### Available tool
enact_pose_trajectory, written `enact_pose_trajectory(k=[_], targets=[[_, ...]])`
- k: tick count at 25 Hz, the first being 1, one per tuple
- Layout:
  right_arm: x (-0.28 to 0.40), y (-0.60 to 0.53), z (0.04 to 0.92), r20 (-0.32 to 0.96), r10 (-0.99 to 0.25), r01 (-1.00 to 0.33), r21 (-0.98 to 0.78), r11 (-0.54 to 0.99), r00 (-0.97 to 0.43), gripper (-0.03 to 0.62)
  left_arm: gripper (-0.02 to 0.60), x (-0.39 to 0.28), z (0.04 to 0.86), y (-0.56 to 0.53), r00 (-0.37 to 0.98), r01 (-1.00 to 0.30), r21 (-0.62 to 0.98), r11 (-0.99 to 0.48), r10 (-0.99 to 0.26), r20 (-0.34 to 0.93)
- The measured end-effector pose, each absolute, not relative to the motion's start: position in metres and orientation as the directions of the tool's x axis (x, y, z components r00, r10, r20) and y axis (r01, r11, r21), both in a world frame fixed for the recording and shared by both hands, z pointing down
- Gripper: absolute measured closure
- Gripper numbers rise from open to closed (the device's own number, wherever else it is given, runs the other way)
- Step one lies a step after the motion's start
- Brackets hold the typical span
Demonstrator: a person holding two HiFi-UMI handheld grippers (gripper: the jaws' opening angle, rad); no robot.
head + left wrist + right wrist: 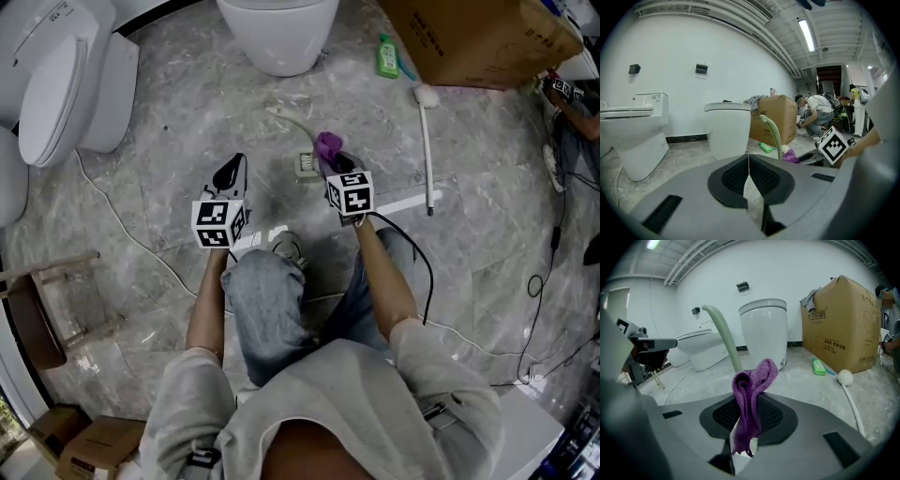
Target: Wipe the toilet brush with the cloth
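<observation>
Toilet brush (pixel 723 336) pale green, curved, prob. standing; cloth (pixel 751 394) purple, bunched.

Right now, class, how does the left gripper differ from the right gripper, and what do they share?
The left gripper has its jaws shut on nothing; the right gripper is shut on a purple knitted cloth. The right gripper sits beside the pale green curved brush handle; the left gripper is farther off. Both carry a black-and-white marker cube.
</observation>
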State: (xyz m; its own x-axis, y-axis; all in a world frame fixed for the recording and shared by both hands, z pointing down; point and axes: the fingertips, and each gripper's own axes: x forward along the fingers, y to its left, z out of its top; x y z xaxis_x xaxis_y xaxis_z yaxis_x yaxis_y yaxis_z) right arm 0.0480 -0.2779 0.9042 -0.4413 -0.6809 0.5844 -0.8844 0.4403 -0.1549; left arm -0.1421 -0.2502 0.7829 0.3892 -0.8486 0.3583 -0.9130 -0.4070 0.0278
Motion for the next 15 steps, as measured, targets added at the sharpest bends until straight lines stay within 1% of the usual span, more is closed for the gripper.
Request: enact_pose_trajectory(k=[8, 15], targets=[[0.050, -0.253, 0.959, 0.686, -0.588, -0.887, -0.198, 0.416, -0.429, 0.487, 0.559, -0.148, 0.785, -0.245, 0.378, -0.918, 0.027, -0.397, -0.849, 0.369], [0.044, -0.244, 0.957, 0.675, -0.585, -0.876, -0.205, 0.436, -0.449, 0.487, 0.560, -0.143, 0.781, -0.243, 0.381, -0.915, 0.017, -0.402, -0.852, 0.359]])
